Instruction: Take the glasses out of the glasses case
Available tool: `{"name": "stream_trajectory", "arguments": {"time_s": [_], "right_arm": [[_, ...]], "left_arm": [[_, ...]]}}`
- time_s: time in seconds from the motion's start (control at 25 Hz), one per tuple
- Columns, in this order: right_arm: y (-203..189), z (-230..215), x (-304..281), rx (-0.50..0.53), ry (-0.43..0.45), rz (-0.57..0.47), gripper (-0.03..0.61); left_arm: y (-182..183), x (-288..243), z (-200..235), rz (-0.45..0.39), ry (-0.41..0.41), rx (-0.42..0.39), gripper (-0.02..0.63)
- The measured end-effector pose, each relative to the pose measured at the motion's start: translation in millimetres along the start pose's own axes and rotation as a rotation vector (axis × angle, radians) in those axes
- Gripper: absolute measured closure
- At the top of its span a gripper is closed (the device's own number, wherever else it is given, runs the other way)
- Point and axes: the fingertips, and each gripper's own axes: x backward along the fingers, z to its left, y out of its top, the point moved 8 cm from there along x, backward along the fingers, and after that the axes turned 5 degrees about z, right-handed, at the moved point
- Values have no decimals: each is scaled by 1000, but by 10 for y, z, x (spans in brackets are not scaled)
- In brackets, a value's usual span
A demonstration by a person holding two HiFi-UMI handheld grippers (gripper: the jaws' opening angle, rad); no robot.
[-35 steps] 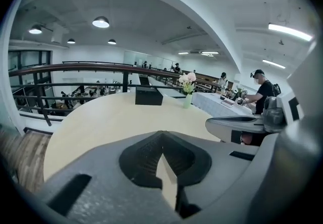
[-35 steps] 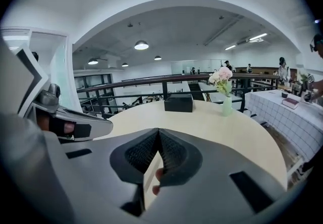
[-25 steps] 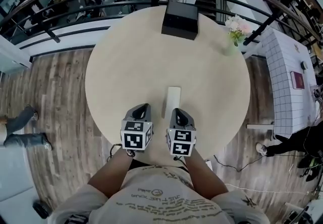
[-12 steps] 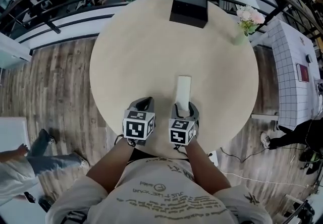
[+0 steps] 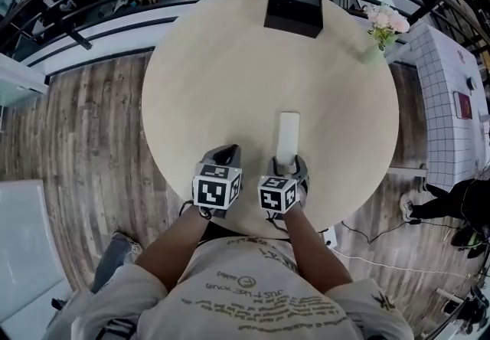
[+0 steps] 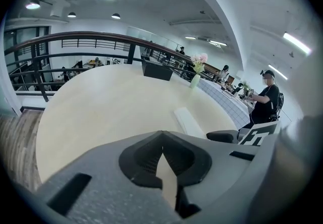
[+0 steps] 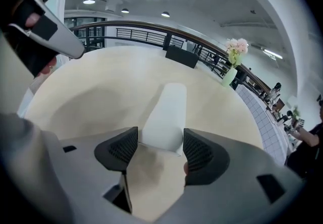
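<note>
A round, pale tabletop (image 5: pixel 207 101) carries everything. A black box (image 5: pixel 293 5) sits at its far edge, well beyond the far end of the glasses case (image 5: pixel 288 135). The right gripper (image 7: pixel 160 150) is at the case's near end. Its fingers (image 7: pixel 118 150) have just been opening and now stand wide apart, with that end between them and unpressed. The left gripper (image 6: pixel 162 155) is just left of the case's near end, fingers together and empty. The white case lies closed and flat. A vase of flowers (image 5: pixel 380 32) stands far off to the case's right.
</note>
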Motion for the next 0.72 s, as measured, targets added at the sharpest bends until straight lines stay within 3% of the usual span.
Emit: {"name": "stream_trajectory", "arguments": {"time_s": [0.24,0.44,0.72], "right_arm": [[-21,14,-24,-2,6,16,310],[-50,-90,9,-52,97,-34,308],[-135,-252,23,-164,261,-84,308]], "left_arm": [[48,-6,7,6,-19,-16,601],[35,-127,-35,52,-77,4,601],[90,-408,-101,56,-254,250,600]]}}
